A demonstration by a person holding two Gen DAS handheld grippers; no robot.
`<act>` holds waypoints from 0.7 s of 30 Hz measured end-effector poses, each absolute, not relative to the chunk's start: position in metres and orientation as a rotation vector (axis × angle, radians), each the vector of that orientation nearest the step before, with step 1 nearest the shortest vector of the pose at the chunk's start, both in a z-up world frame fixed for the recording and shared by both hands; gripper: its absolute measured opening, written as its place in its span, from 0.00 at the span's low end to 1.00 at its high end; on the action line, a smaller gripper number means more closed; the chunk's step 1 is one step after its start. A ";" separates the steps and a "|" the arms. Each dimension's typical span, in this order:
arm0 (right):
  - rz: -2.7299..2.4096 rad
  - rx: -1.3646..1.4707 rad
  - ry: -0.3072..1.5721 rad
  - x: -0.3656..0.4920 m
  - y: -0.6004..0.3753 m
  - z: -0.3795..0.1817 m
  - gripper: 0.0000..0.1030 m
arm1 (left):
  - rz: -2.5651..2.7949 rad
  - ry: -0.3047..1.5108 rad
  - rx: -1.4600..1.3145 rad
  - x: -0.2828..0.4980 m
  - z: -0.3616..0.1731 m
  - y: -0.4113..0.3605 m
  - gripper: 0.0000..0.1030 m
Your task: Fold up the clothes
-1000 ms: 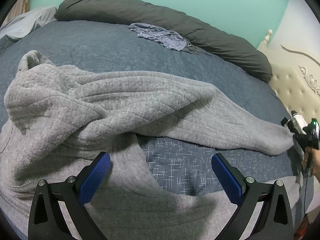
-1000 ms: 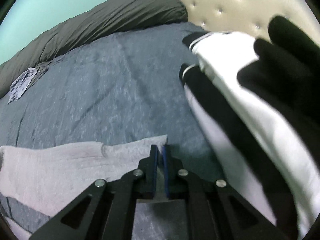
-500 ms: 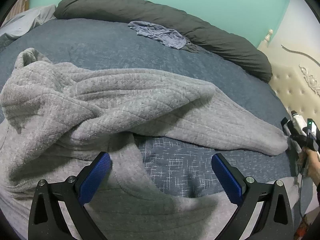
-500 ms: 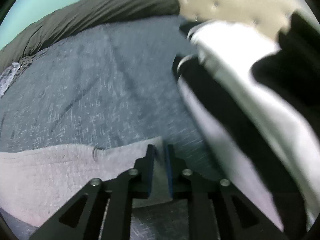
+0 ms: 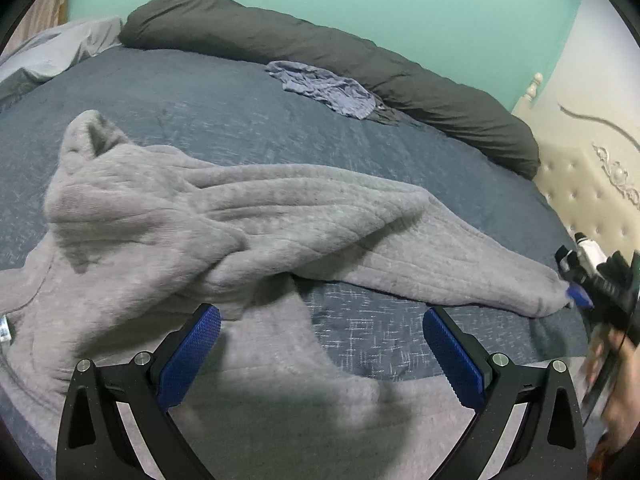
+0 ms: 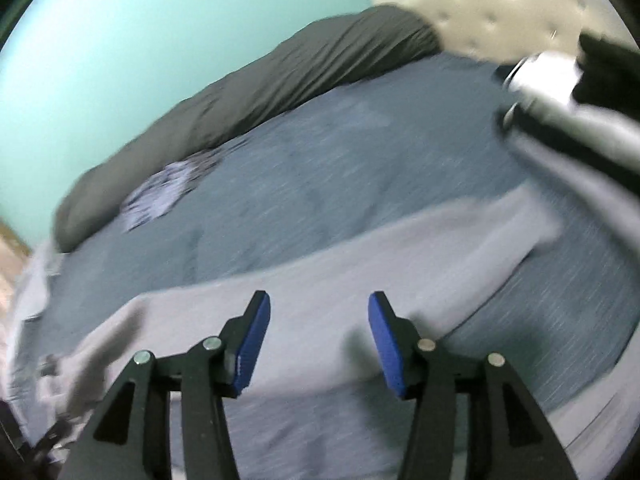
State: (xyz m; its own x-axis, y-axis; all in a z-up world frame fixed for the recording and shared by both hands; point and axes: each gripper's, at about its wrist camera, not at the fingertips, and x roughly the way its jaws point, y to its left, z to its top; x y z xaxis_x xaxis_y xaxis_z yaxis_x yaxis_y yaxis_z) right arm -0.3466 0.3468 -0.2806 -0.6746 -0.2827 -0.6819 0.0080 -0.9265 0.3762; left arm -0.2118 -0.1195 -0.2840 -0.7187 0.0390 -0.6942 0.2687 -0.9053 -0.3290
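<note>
Lying rumpled: grey hoodie | sleeve outstretched | bed

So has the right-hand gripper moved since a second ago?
Yes. The right gripper has let go of the grey hoodie's sleeve, opened, and pulled back from the cuff; the tufted headboard now sits farther off.

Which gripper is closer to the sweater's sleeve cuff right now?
Right. The right gripper sits at the sleeve cuff, jaws open, beside the grey sweater. The left gripper hovers open over the sweater's body, well away from it.
</note>
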 end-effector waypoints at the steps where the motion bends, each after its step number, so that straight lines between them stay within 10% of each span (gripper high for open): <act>1: -2.648 1.190 -0.536 -0.336 0.332 -0.286 0.51 | -2.726 0.639 1.110 -0.209 -0.283 -0.122 1.00; 21: -2.289 1.261 -0.438 -0.238 0.181 -0.333 0.59 | -2.616 0.636 1.117 -0.155 -0.294 -0.164 1.00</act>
State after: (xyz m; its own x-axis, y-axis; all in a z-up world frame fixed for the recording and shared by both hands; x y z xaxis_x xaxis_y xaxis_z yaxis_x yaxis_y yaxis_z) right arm -0.2380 0.1810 -0.3328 -0.4557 -0.5558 -0.6953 0.2600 -0.8302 0.4932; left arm -0.1554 -0.1645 -0.2936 -0.6845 -0.0367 -0.7281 0.3667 -0.8805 -0.3003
